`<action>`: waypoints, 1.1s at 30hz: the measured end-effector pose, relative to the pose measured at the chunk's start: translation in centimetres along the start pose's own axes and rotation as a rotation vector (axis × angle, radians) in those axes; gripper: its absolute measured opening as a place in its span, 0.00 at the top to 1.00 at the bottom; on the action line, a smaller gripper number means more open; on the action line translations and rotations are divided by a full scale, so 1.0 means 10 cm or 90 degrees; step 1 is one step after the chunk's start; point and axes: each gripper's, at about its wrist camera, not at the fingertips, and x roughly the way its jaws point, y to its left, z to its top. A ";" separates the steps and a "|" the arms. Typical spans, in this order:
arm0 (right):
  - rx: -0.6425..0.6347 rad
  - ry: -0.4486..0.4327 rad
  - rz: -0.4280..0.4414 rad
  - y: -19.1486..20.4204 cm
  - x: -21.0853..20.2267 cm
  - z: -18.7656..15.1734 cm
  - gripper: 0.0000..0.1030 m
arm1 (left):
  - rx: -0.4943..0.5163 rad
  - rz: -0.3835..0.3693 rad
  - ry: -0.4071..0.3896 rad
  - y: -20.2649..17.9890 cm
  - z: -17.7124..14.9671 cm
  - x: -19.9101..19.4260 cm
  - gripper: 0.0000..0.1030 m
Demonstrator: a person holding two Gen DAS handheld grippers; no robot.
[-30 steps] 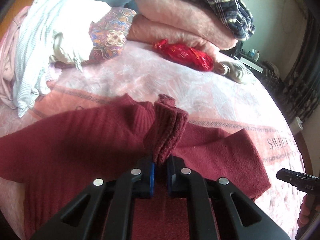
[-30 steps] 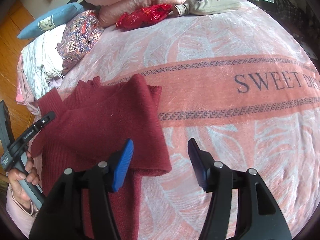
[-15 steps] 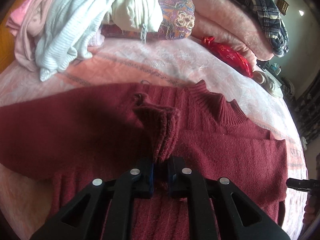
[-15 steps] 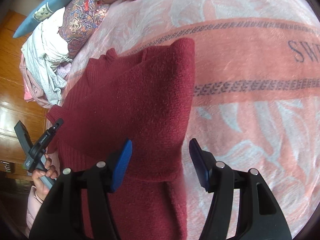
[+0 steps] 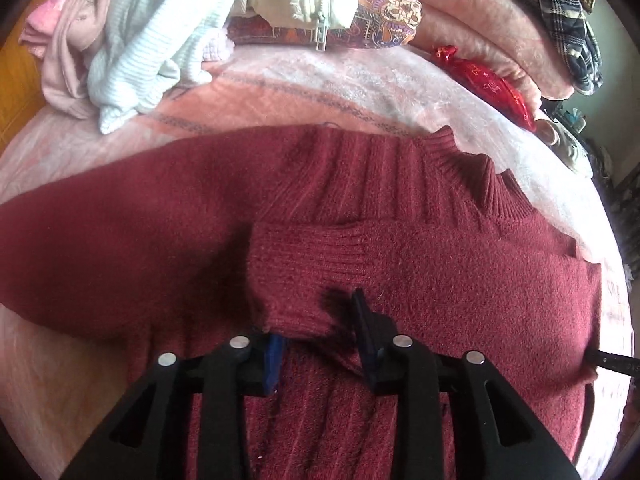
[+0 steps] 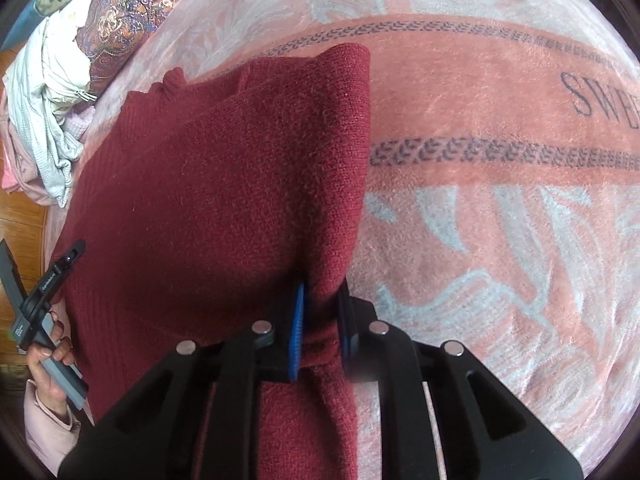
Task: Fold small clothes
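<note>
- Where the fingers of the left gripper (image 5: 320, 332) point down at the maroon sweater (image 5: 400, 248), jaws parted, having just been opening; ribbed sleeve cuff (image 5: 304, 264) lying loose between the blue pads, pressed by neither.
- Cuff folded across the sweater's chest, at 12 o'clock from the left fingertips; ribbed collar (image 5: 476, 168) further out at 1 o'clock.
- Unfolded sleeve stretched away toward 9 o'clock in the left wrist view, flat on the pink blanket (image 5: 280, 92).
- Right gripper (image 6: 322, 328) clamped on the sweater's folded side edge (image 6: 332, 240), jaws having just been closing; knit bunched between the blue pad (image 6: 297, 332) and the opposite dark finger.
- Folded edge running from the right fingertips up toward 12 o'clock, ending in a corner on the blanket's salmon band (image 6: 460, 92).
- Body of the sweater spread at 10 to 11 o'clock from the right fingertips, lying flat.
- Hand (image 6: 50, 356) holding the left gripper's handle at 9 o'clock near the frame edge in the right wrist view, pink sleeve below it.
- Printed lettering (image 6: 604, 100) on the blanket at 2 o'clock in the right wrist view, partly cut off.
- Pile of pale clothes (image 5: 132, 40) at 11 o'clock in the left wrist view, patterned cushion (image 5: 384, 4) at 12 o'clock, red pouch (image 5: 492, 84) and folded pink blankets (image 5: 480, 28) at 1 o'clock, plaid garment (image 5: 560, 12) on top.
</note>
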 end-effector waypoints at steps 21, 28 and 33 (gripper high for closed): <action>-0.134 -0.022 -0.069 1.21 0.01 -0.08 0.69 | -0.158 0.073 0.108 2.05 -0.07 -0.49 0.23; -0.116 0.000 -0.074 1.16 0.18 -0.03 0.69 | -0.238 0.135 0.094 2.74 -0.04 -0.54 0.22; -0.128 -0.002 -0.091 1.22 0.24 -0.02 0.67 | -0.327 0.140 0.068 3.26 0.05 -0.48 0.18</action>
